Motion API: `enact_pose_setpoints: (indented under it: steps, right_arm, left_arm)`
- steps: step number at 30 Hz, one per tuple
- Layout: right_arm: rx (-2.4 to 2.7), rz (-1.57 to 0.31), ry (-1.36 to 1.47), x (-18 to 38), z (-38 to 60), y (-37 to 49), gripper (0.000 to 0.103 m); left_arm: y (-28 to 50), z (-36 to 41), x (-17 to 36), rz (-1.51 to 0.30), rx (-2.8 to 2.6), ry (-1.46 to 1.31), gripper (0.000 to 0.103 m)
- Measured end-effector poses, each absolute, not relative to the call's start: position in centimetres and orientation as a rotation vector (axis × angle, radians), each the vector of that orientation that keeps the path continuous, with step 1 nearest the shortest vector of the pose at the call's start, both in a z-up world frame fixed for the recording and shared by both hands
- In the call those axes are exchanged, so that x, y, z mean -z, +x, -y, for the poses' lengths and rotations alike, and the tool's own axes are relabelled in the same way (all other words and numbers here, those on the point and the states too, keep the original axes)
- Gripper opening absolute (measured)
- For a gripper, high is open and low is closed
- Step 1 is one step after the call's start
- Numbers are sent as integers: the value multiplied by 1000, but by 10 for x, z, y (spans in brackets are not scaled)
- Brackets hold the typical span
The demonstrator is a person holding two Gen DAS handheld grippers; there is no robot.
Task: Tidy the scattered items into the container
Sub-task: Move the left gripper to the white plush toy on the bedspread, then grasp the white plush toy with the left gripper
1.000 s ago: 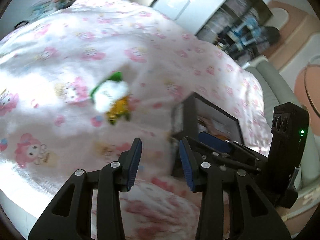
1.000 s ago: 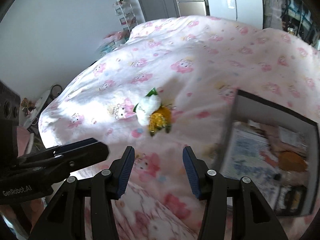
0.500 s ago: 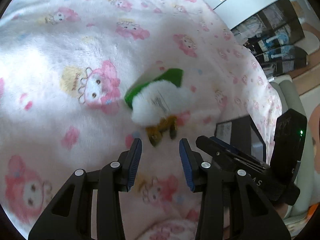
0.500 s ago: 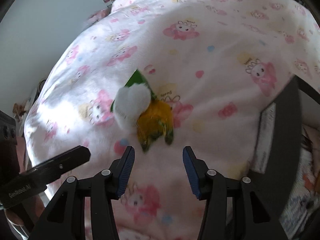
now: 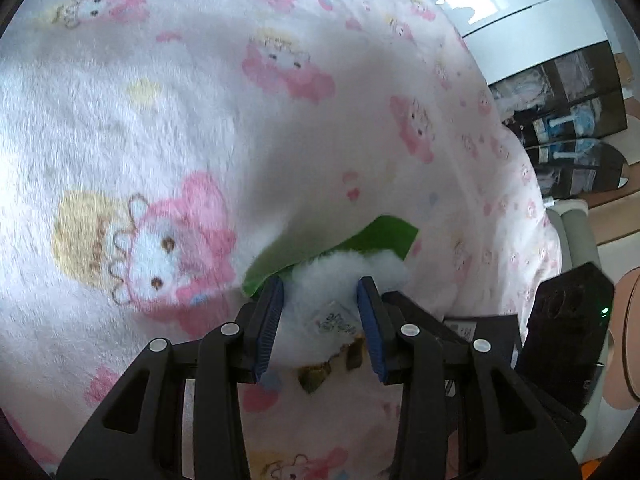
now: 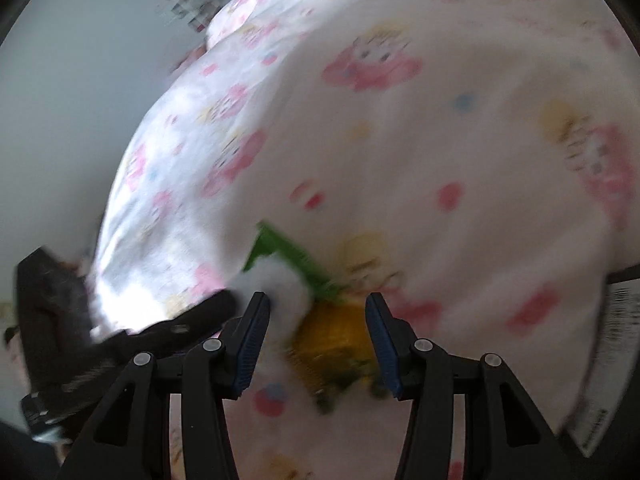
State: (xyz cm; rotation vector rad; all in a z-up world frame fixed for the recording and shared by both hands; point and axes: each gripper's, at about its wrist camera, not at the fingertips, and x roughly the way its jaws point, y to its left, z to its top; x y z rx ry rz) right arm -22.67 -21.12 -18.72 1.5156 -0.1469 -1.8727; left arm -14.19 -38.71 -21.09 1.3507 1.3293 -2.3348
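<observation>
I am looking down both grippers at a fluffy pink-and-white blanket printed with cartoon animals [image 5: 168,128], which is covering the whole bed and filling most of each view. My left gripper [image 5: 320,312] is sitting around a white fluffy plush item with a small printed tag [image 5: 332,300]; the blue pads are flanking it at a middling width, but I cannot tell whether they are pressing into the fur or only standing beside it. A flat green leaf-shaped piece [image 5: 352,240] is lying under the plush and sticking out beyond it. My right gripper [image 6: 318,334] is straddling a yellow-orange crinkly packet with dark green edges [image 6: 336,340], its jaws partly apart, with a gap showing on the left pad's side; the frame is blurred, so contact is unclear. The white fluff is crowding the right gripper's left finger, and the two black tools are standing very close together, each one intruding at the edge of the other's view. The dark-rimmed container holding printed packets [image 6: 616,340] is showing only as a sliver at the right edge, just beside the pile. Dark shelving with blue-and-white goods [image 5: 568,120] is standing beyond the bed.
</observation>
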Motion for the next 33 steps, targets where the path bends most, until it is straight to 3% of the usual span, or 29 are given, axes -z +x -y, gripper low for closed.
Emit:
enact_pose_setpoints:
  steps: [2, 9, 21, 33]
  right_arm:
    - [1825, 134, 1521, 188, 214, -217, 41]
    - [1813, 80, 1536, 178, 192, -183, 41]
    - [2031, 13, 1441, 156, 198, -223, 41]
    - [2008, 69, 1484, 164, 190, -220, 41]
  left_arm:
    - [-134, 384, 211, -1331, 2331, 1383, 37]
    - [-113, 360, 207, -1342, 2400, 1566, 29]
    - [-138, 410, 204, -1411, 2308, 1306, 29]
    - [-152, 368, 203, -1279, 2423, 1548, 29]
